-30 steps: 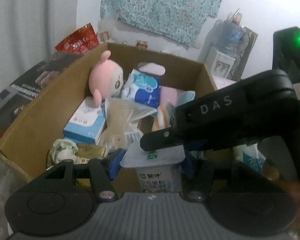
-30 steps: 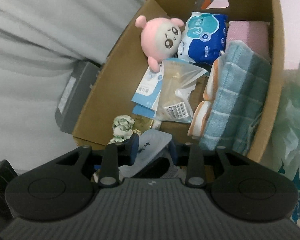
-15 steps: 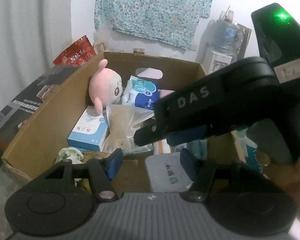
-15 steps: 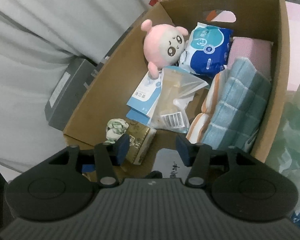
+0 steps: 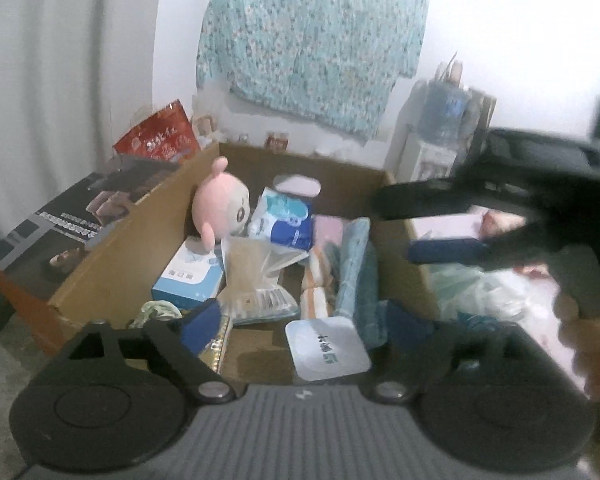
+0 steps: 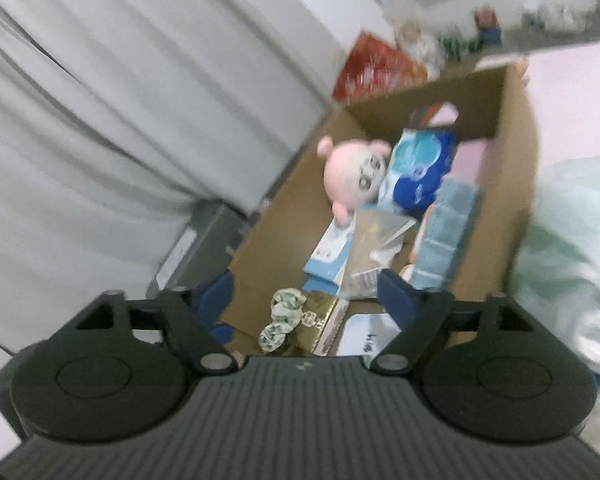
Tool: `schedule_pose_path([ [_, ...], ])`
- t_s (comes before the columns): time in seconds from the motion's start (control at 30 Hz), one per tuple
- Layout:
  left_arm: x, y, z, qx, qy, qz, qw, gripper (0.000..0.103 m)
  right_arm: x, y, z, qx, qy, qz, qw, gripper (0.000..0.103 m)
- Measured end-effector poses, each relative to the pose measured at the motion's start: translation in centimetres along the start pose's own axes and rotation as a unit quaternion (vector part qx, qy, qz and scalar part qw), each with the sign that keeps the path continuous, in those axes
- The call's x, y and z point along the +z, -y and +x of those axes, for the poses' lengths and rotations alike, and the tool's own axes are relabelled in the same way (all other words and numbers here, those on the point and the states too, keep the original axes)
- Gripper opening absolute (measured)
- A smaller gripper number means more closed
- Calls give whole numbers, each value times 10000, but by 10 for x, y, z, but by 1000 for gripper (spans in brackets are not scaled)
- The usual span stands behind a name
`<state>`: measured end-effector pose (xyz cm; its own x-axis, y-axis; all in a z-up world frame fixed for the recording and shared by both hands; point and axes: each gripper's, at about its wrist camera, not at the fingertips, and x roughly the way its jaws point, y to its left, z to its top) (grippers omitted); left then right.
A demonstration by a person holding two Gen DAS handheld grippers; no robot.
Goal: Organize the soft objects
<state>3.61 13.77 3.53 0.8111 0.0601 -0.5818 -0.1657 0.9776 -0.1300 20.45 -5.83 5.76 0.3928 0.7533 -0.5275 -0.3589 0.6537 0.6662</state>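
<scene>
Above cardboard box (image 5: 112, 264), both hand-held grippers (image 5: 304, 328) (image 6: 306, 294) open

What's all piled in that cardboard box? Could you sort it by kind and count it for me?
Plush toys: 1, the pink plush
Folded cloths: 2, the blue checked towel and the orange striped cloth
Packets and pouches: 5, the blue-and-white pack, light blue packet, clear bag, gold packet, white-lidded pouch
Pink block: 1
Scrunched green fabric: 1
Total: 10

A floral cloth (image 5: 312, 40) hangs at twelve o'clock; a water dispenser (image 5: 436, 136) stands at two, a red snack bag (image 5: 156, 138) at ten.
</scene>
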Motion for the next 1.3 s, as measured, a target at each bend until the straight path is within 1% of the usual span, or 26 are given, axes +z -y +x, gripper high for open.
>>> schedule_pose_path([
  [0.03, -1, -1, -6, -23, 48, -31, 10000, 96, -5, 1, -11, 162, 42, -170, 9997, 85],
  [0.07, -3, -1, -12, -40, 89, -68, 9999, 97, -11, 2, -23, 67, 145, -191, 9997, 87],
  [0.1, -5, -1, -17, -61, 111, -89, 9999, 99, -16, 3, -31, -35, 217, -214, 9995, 91],
  [0.2, -12, 2, -28, -118, 134, -117, 9998, 102, -36, 5, -54, -497, 444, -348, 9972, 93],
  [0.3, -20, 3, -36, -121, 162, -125, 9997, 103, -56, 7, -69, -1098, 584, -498, 9910, 102],
  [0.37, -25, 4, -39, -95, 171, -95, 9998, 103, -72, 5, -77, -1575, 689, -711, 9825, 102],
  [0.4, -27, 5, -40, -92, 169, -75, 9998, 103, -82, 4, -82, -1851, 748, -846, 9762, 102],
  [0.57, -36, 8, -43, -3, 108, -133, 9999, 103, -117, -1, -82, -2885, 790, -1336, 9448, 102],
  [0.6, -37, 10, -43, 37, 106, -144, 9998, 103, -123, -2, -81, -3004, 791, -1384, 9404, 102],
  [0.7, -41, 16, -43, 74, 163, -28, 9998, 103, -138, -5, -77, -3229, 779, -1561, 9302, 102],
  [0.73, -42, 19, -43, 77, 195, 56, 9998, 103, -143, -7, -76, -3331, 790, -1643, 9251, 102],
  [0.83, -47, 29, -42, 89, 233, 303, 9992, 103, -152, -15, -77, -3579, 943, -1821, 9110, 102],
  [0.87, -48, 32, -42, 83, 225, 352, 9991, 103, -154, -17, -79, -3623, 999, -1857, 9079, 102],
  [0.97, -54, 35, -39, -12, 126, 346, 9993, 103, -157, -21, -86, -3652, 1173, -1787, 9061, 102],
  [1.03, -57, 36, -35, -43, -33, 321, 9995, 103, -158, -23, -91, -3724, 1284, -1715, 9030, 102],
  [1.1, -61, 38, -33, -27, -129, 344, 9993, 103, -160, -25, -97, -3823, 1430, -1672, 8975, 102],
  [1.2, -64, 39, -34, 36, -126, 363, 9993, 103, -163, -26, -102, -4017, 1647, -1598, 8866, 102],
  [1.3, -64, 40, -35, 165, -169, 352, 9991, 103, -163, -25, -108, -4014, 1671, -1410, 8894, 102],
])
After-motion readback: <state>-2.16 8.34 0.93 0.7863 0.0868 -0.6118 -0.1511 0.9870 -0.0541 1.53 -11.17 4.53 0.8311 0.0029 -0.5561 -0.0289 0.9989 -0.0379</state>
